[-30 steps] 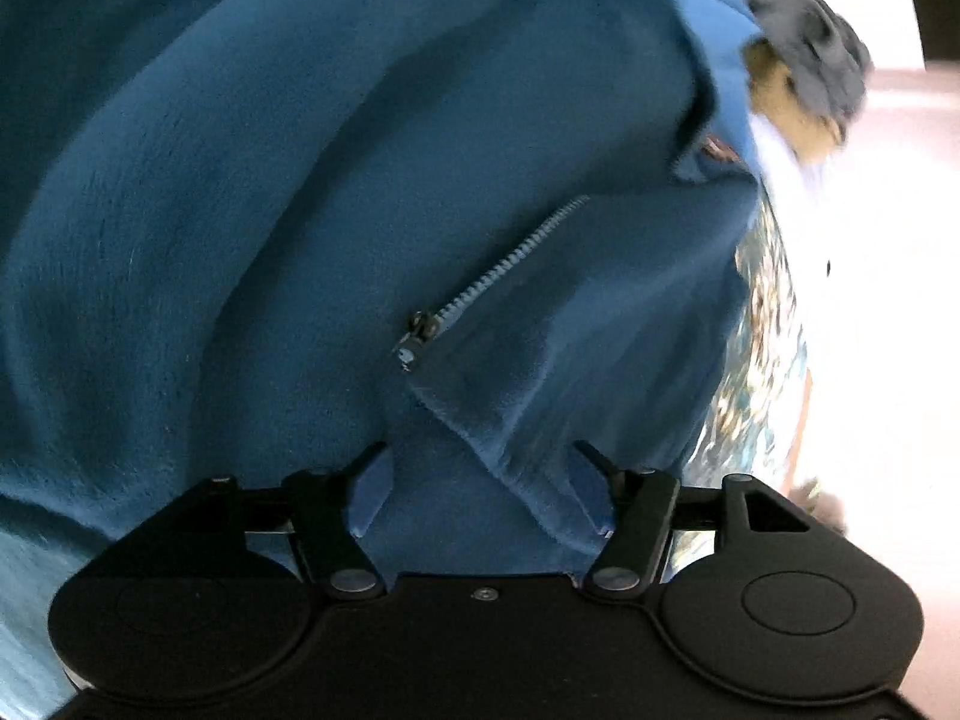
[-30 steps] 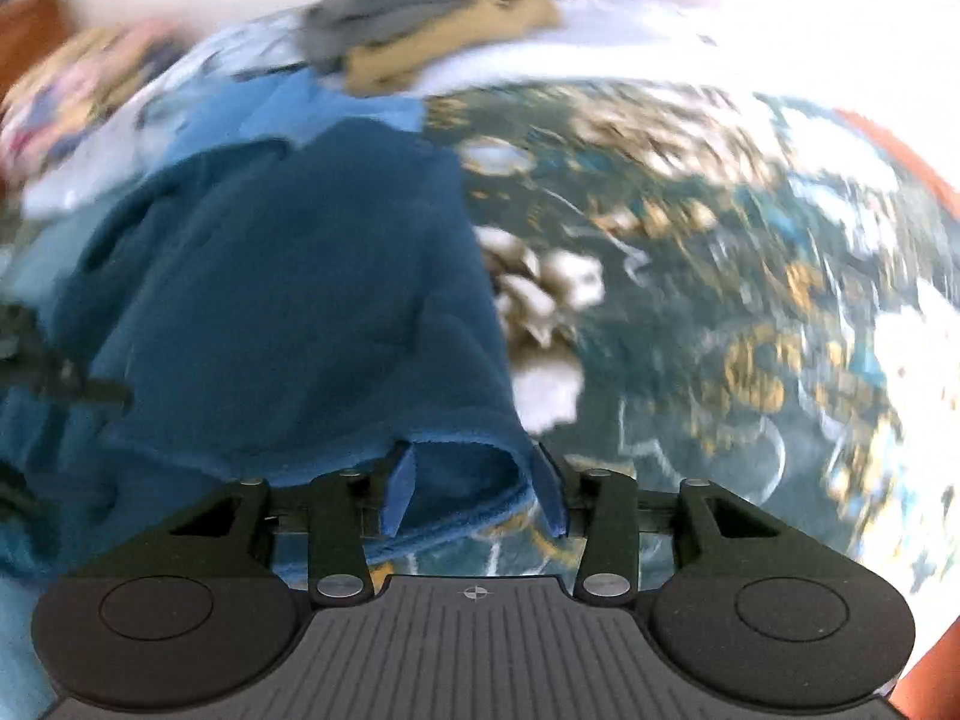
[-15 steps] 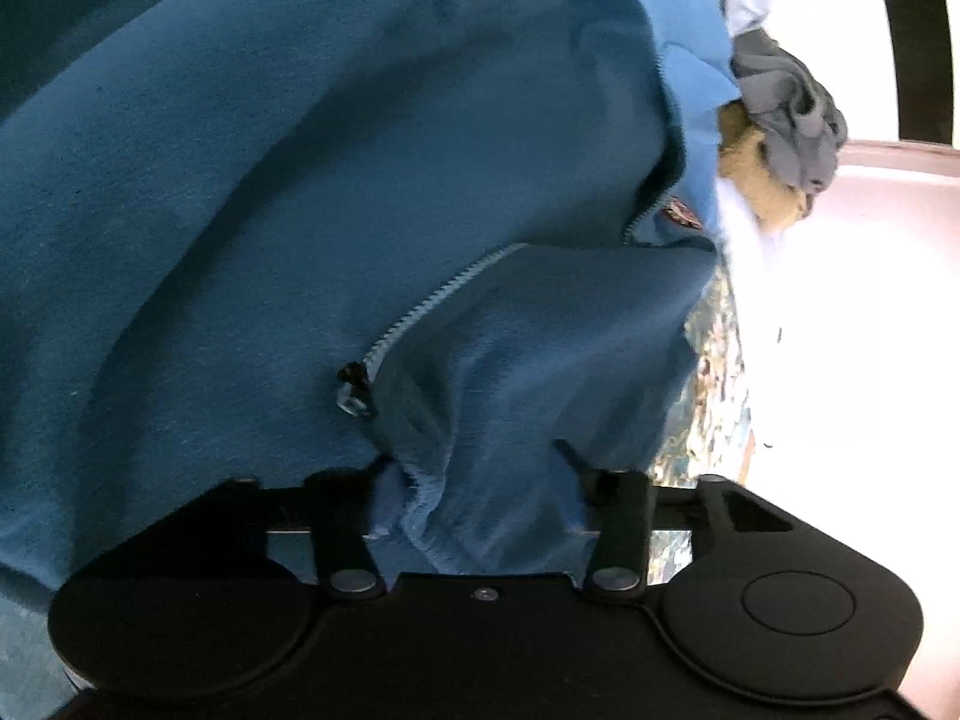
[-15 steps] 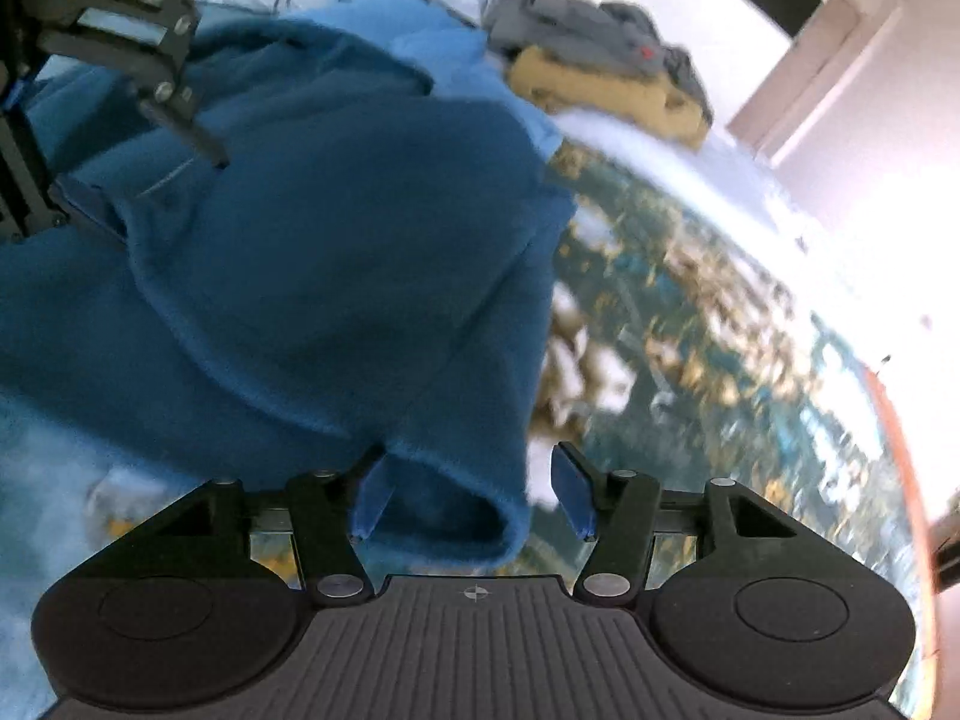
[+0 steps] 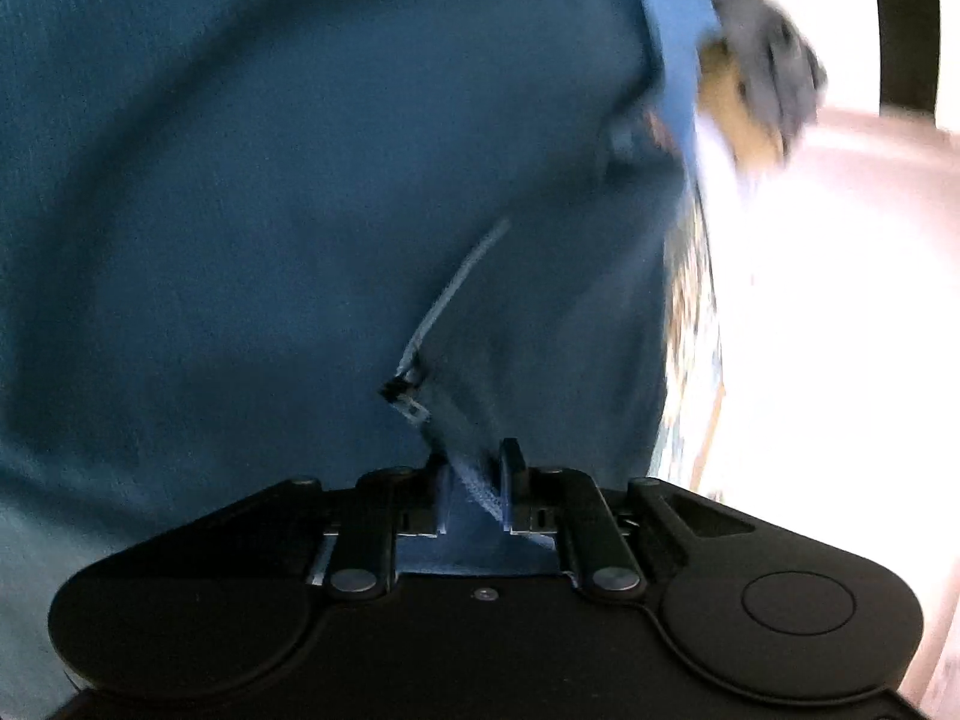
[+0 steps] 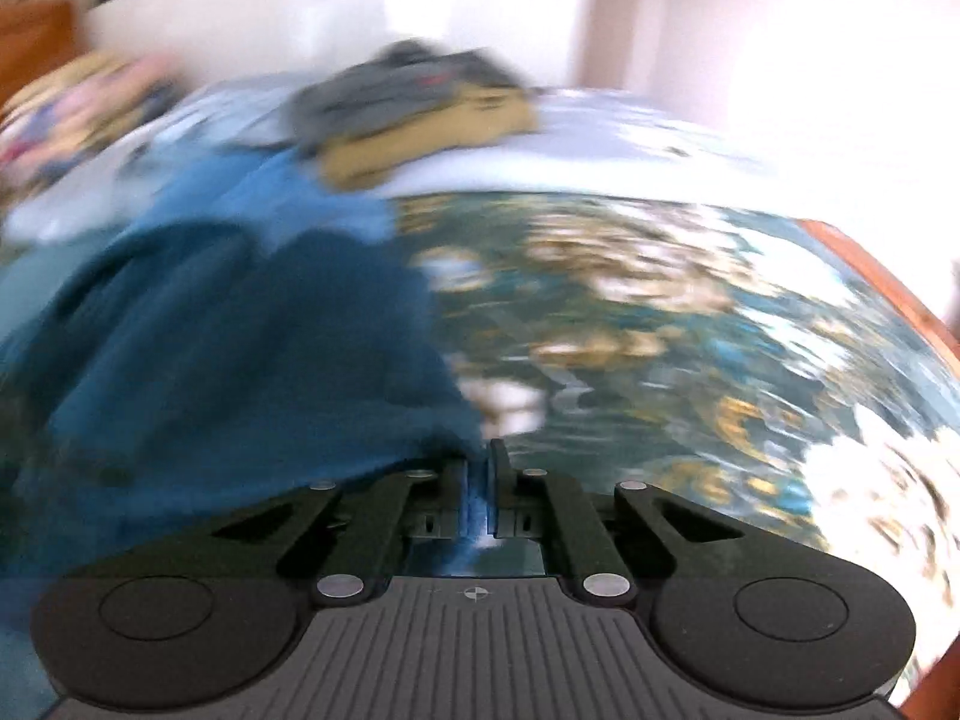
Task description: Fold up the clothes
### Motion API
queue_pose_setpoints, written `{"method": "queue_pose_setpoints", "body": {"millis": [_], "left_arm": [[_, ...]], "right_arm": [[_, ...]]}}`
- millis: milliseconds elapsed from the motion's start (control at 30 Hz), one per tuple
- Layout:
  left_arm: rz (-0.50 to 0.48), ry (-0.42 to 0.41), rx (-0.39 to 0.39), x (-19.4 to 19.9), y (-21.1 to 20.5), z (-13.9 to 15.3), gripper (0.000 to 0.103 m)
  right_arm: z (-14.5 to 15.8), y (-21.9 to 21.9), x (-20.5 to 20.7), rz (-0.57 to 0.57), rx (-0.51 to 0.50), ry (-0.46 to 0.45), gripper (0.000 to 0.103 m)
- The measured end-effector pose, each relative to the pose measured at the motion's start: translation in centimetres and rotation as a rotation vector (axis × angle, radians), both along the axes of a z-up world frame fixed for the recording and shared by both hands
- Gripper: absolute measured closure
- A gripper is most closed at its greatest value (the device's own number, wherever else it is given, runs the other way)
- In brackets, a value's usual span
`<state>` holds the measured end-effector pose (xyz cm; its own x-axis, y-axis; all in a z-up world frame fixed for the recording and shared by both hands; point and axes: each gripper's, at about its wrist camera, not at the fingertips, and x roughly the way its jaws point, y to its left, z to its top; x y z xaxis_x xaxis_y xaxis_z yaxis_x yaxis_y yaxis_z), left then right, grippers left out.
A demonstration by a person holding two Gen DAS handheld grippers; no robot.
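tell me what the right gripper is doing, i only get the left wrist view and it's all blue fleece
Observer: The right gripper is shut on an edge of the same fleece; its jaws have just been closing.
Operator: what's the fleece lying on
Observer: A bedspread patterned in teal, gold and white, open to the right of the fleece.
Operator: i see a grey and mustard blur top right, what is it
Observer: A pile of clothes, grey on mustard, at the far side of the bed beyond the fleece.
Operator: my left grip ok?
Observer: Your own view shows that: the left gripper pinches the fleece hem just below the zipper.
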<state>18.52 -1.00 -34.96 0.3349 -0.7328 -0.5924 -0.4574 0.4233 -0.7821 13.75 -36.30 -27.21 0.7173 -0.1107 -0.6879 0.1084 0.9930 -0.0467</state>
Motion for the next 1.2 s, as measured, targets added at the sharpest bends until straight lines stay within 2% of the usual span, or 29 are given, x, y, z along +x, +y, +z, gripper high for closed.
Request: {"method": "queue_pose_setpoints", "body": {"millis": [100,200,267,300,433,533,567,667,800,900,1133,1200], "left_arm": [[-0.105,0.024,-0.027,-1.1,-2.9,-0.3,0.091],[-0.193,0.03,-0.023,-1.7,-4.6,-0.5,0.091],[-0.241,0.023,0.003,-1.6,-5.0,-0.4,0.089],[-0.262,0.022,0.015,-1.5,-4.9,-0.3,0.086],[-0.297,0.038,0.004,-0.6,-3.1,0.4,0.085],[-0.285,-0.015,0.032,0.7,-0.8,2.2,0.077],[-0.275,-0.036,0.049,1.3,0.0,2.9,0.075],[-0.227,-0.095,0.115,4.0,1.6,4.5,0.068],[-0.165,-0.134,0.198,8.0,2.7,5.4,0.058],[-0.159,-0.16,0.267,10.6,2.8,5.9,0.055],[-0.171,-0.234,0.329,17.0,1.1,6.2,0.049],[-0.175,-0.26,0.349,18.8,0.0,6.2,0.048]], "right_arm": [[-1.3,-2.8,0.4,-0.105,0.074,0.046,0.099],[-3.5,-4.8,0.7,-0.185,0.138,0.108,0.097],[-5.0,-5.6,0.8,-0.233,0.197,0.152,0.096],[-5.6,-5.9,0.8,-0.255,0.221,0.17,0.09],[-4.8,-5.9,-0.6,-0.292,0.263,0.174,0.089],[-2.7,-5.1,-2.5,-0.252,0.262,0.161,0.085],[-2.2,-4.8,-3.1,-0.235,0.291,0.16,0.083],[-1.7,-3.5,-4.5,-0.176,0.474,0.176,0.08],[-3.8,0.0,-4.5,-0.121,0.658,0.234,0.08],[-5.3,1.3,-4.0,-0.135,0.72,0.233,0.078],[-7.1,-0.6,-2.3,-0.241,0.731,0.211,0.076],[-7.5,-1.4,-2.2,-0.293,0.797,0.187,0.075]]}}
